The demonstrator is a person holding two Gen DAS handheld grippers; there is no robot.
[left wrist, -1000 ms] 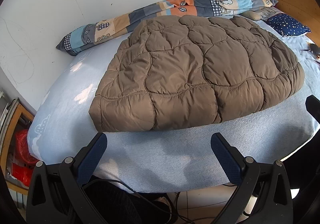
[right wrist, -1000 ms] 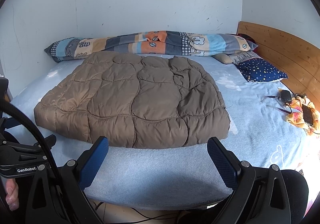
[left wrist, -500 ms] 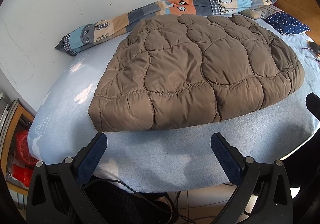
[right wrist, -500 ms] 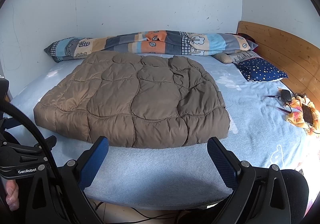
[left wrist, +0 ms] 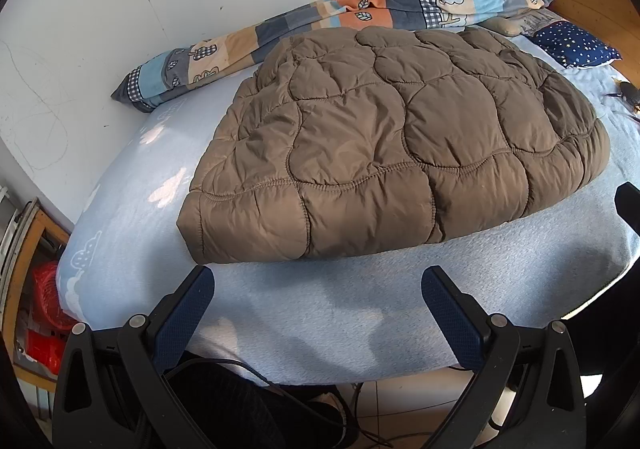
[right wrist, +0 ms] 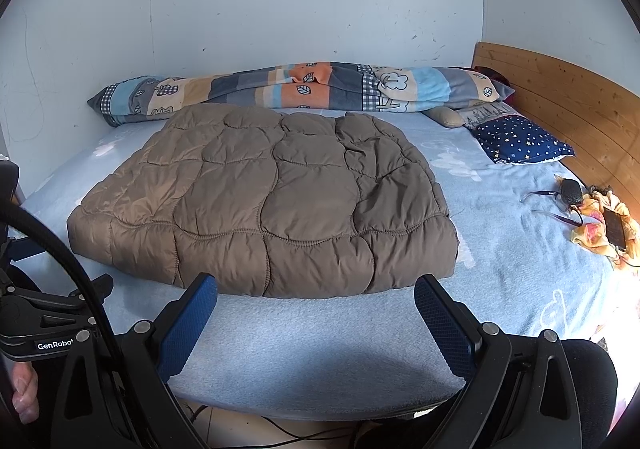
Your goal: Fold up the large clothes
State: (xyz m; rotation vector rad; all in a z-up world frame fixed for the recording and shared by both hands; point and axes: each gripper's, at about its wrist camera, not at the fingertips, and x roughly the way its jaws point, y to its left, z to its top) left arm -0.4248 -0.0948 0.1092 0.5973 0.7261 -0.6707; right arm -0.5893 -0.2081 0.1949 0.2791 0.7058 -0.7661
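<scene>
A brown quilted padded garment (left wrist: 392, 145) lies folded flat in a thick rectangle on the light blue bed (left wrist: 320, 313); it also shows in the right wrist view (right wrist: 272, 201). My left gripper (left wrist: 318, 289) is open and empty, hovering just before the garment's near edge, over the bed's front edge. My right gripper (right wrist: 316, 297) is open and empty, close to the near edge on the garment's right half. The left gripper's body (right wrist: 44, 313) shows at the left of the right wrist view.
A patchwork blanket roll (right wrist: 304, 93) lies along the wall behind the garment. A navy starred pillow (right wrist: 520, 141) sits by the wooden headboard (right wrist: 560, 97). A phone on yellow cloth (right wrist: 612, 229) and a dark pouch (right wrist: 570, 191) lie at the right. Red items (left wrist: 44, 313) stand left of the bed.
Both grippers have eased slightly toward the garment's near edge; the garment has not moved and both stay open.
</scene>
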